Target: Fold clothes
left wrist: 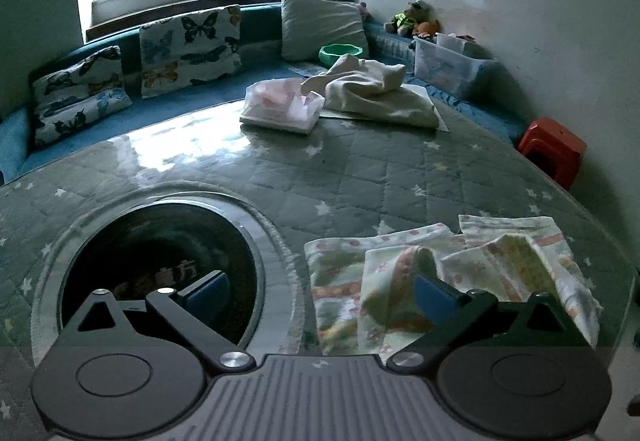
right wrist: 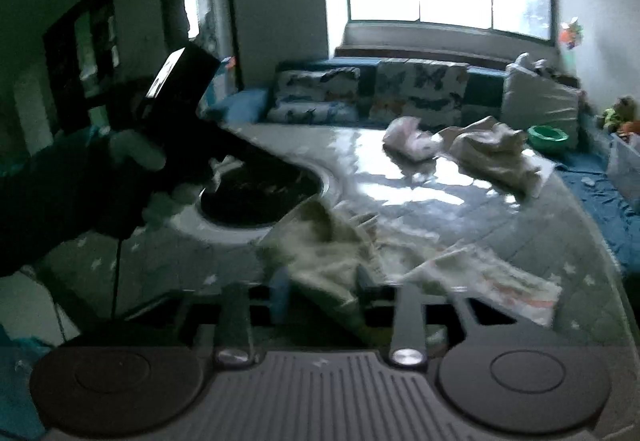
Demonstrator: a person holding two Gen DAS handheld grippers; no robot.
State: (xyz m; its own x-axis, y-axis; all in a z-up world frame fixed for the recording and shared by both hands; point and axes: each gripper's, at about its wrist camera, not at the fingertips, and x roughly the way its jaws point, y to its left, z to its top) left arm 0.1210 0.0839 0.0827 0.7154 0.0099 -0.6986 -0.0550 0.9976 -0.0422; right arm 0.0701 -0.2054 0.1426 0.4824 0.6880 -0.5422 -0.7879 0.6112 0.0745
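A small patterned garment, pale with pink and green print, lies rumpled on the quilted star-print table. My left gripper is open above the table, its right finger over the garment's near fold, its left finger over the round dark well. In the right wrist view my right gripper is shut on a fold of the same garment and lifts it; the rest trails right on the table. The left gripper body and the hand holding it show at left.
A round dark well is set into the table at left. A cream garment pile and a pink bag lie at the far side. Butterfly cushions, a clear bin and a red stool surround the table.
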